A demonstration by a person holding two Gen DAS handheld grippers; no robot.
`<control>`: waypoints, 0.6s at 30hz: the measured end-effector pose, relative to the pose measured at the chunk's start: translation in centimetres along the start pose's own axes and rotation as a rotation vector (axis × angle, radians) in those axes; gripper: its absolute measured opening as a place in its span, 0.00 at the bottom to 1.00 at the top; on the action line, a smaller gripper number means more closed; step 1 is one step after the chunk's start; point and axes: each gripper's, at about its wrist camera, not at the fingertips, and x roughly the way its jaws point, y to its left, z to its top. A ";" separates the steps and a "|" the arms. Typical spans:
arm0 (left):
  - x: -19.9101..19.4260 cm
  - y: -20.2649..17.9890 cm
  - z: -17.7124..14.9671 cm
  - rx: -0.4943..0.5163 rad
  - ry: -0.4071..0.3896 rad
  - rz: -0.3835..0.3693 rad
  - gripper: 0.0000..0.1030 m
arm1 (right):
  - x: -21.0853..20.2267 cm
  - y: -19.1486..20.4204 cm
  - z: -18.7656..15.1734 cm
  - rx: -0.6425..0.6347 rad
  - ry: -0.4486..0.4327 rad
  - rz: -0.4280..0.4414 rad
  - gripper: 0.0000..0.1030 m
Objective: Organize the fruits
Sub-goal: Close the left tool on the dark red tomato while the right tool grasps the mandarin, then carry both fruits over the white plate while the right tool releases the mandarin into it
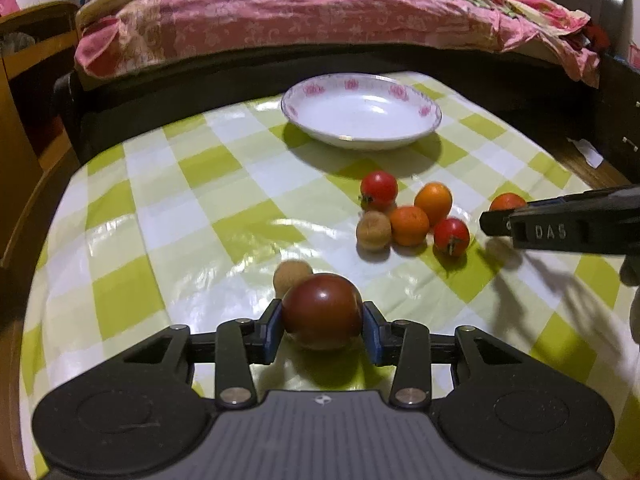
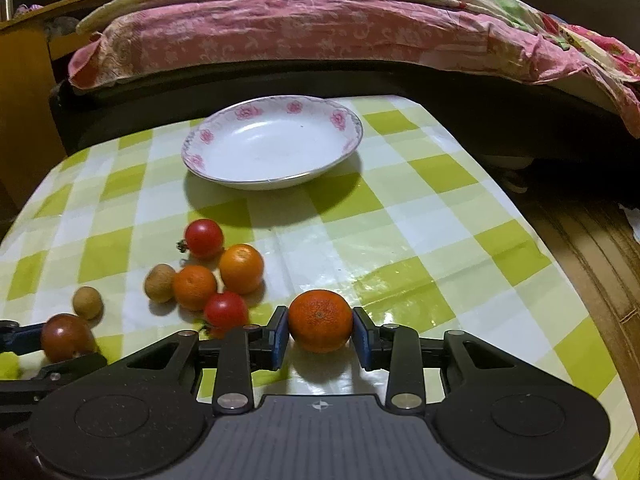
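My left gripper [image 1: 322, 320] is shut on a dark red tomato [image 1: 322, 311], low over the checked cloth. My right gripper [image 2: 320, 330] is shut on an orange mandarin [image 2: 320, 320]; it also shows at the right edge of the left wrist view [image 1: 505, 201]. A white plate with pink flowers [image 1: 428, 110] [image 2: 192, 148] stands empty at the far side. Between it and the grippers lies a cluster: two red cherry tomatoes [image 1: 379, 189] [image 1: 451, 235], two oranges [image 1: 433, 202] [image 1: 409, 225] and a brown longan [image 1: 373, 233]. Another longan [image 1: 290, 275] lies just beyond the left gripper.
The table [image 1: 160, 216] is covered with a green and white checked plastic cloth. A dark bed frame with a pink floral quilt [image 1: 280, 12] runs along the far edge. A wooden cabinet [image 1: 24, 92] stands at the left. Wooden floor [image 2: 600, 264] lies to the right.
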 end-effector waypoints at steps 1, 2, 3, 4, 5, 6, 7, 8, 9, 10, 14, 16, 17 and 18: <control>-0.1 -0.1 0.1 0.004 -0.006 -0.001 0.46 | -0.2 0.1 0.1 0.002 -0.001 0.009 0.29; -0.2 -0.1 0.3 0.004 -0.012 -0.003 0.46 | -0.3 0.2 0.2 -0.002 -0.005 0.014 0.29; -0.3 -0.1 0.4 0.004 -0.016 -0.006 0.46 | -0.5 0.4 0.2 -0.010 -0.012 0.015 0.29; -0.3 -0.1 0.5 0.005 -0.018 -0.009 0.46 | -0.6 0.6 0.3 -0.018 -0.018 0.015 0.29; -0.4 -0.2 0.7 0.004 -0.019 -0.013 0.46 | -0.6 0.7 0.4 -0.022 -0.019 0.018 0.29; -0.4 -0.2 1.0 0.000 -0.022 -0.019 0.46 | -0.7 0.7 0.4 -0.020 -0.016 0.023 0.29; -0.5 -0.2 1.2 -0.005 -0.024 -0.023 0.46 | -0.7 0.7 0.5 -0.015 -0.011 0.029 0.29; -0.5 -0.2 1.5 -0.008 -0.028 -0.028 0.46 | -0.7 0.7 0.6 -0.011 -0.006 0.035 0.29; -0.5 -0.3 2.0 -0.006 -0.034 -0.032 0.46 | -0.8 0.7 0.7 -0.007 -0.002 0.043 0.29; -0.5 -0.4 2.3 -0.003 -0.040 -0.033 0.46 | -0.9 0.7 0.9 -0.004 0.000 0.050 0.29; -0.3 -0.4 4.7 -0.006 -0.068 -0.049 0.46 | -1.2 1.1 2.1 0.007 -0.003 0.080 0.29; 0.2 -0.3 6.2 -0.011 -0.076 -0.055 0.46 | -1.1 1.2 2.9 0.008 -0.003 0.091 0.29; 0.6 -0.2 6.9 -0.013 -0.080 -0.057 0.46 | -0.9 1.3 3.4 0.010 -0.001 0.099 0.29; 1.0 -0.1 7.8 -0.015 -0.084 -0.060 0.46 | -0.7 1.2 4.0 0.015 0.003 0.109 0.29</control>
